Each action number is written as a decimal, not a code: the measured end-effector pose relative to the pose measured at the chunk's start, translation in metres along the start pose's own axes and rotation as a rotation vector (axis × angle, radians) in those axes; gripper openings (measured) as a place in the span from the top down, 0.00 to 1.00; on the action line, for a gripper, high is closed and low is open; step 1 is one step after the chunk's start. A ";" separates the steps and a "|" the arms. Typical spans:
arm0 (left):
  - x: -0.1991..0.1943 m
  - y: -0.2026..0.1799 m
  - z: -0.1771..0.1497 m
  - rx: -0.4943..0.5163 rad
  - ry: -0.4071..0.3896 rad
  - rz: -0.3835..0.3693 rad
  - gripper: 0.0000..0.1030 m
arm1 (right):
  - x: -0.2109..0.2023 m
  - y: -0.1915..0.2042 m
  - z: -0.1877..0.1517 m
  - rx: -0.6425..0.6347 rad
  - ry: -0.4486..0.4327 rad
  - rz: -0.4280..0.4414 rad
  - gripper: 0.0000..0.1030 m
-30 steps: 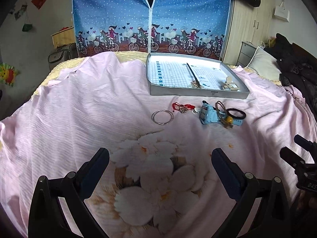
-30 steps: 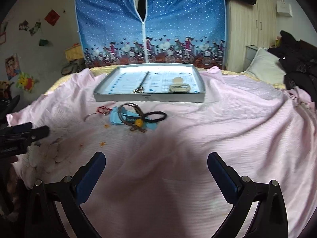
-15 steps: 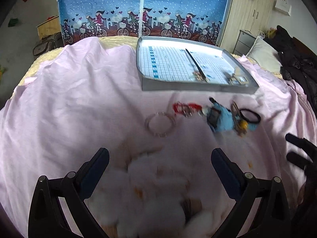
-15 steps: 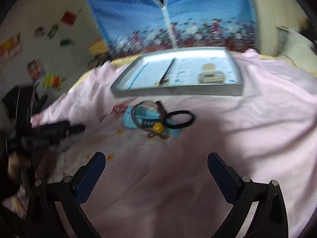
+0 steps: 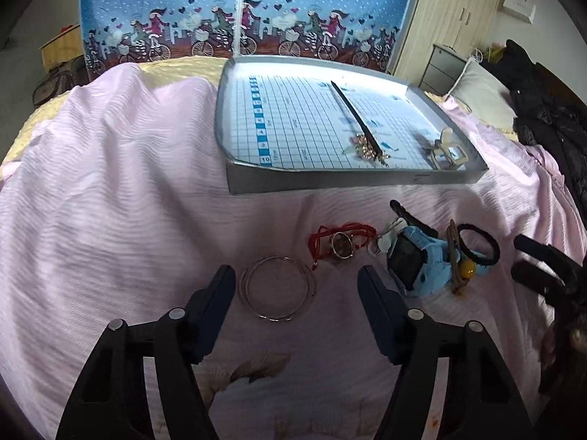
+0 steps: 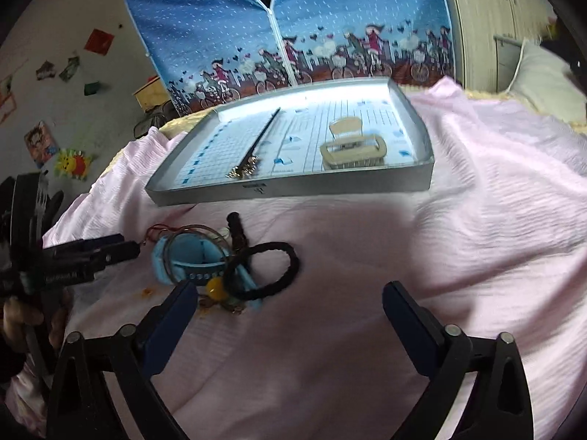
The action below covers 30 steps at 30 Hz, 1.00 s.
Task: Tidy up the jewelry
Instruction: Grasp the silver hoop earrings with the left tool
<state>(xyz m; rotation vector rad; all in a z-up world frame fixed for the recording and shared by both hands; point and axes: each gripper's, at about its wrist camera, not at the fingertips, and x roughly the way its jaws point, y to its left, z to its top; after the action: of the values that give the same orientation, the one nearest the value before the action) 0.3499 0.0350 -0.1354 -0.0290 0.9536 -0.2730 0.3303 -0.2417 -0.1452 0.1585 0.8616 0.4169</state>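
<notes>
Surface: pink bedsheet is being spread over a bed, a blue bicycle-print curtain hanging behind.
Left gripper: being held wide open, its fingers flanking the silver bangles without touching them.
Right gripper: being held open and empty, just short of the black hair tie.
Nearby: blue watch and red cord bracelet are lying beside the bangles.
Beyond: grey tray is holding a hairpin and beige hair clip.

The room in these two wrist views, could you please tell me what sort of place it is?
Most likely a bedroom at home. The work surface is a bed spread with a pink floral sheet, a pillow lies at its far corner, and a wooden wardrobe stands beside a zipped blue fabric closet.
</notes>
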 end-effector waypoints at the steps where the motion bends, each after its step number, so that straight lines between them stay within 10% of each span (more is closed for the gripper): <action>1: 0.002 0.001 -0.001 0.001 0.007 -0.002 0.41 | 0.003 0.000 0.000 0.010 0.011 0.015 0.06; 30: 0.023 0.011 -0.004 -0.038 0.089 -0.034 0.61 | 0.035 0.033 0.005 -0.162 0.045 0.063 0.57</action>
<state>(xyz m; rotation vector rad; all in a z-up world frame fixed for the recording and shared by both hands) 0.3610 0.0401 -0.1576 -0.0687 1.0473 -0.2891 0.3445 -0.1975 -0.1564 0.0269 0.8650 0.5489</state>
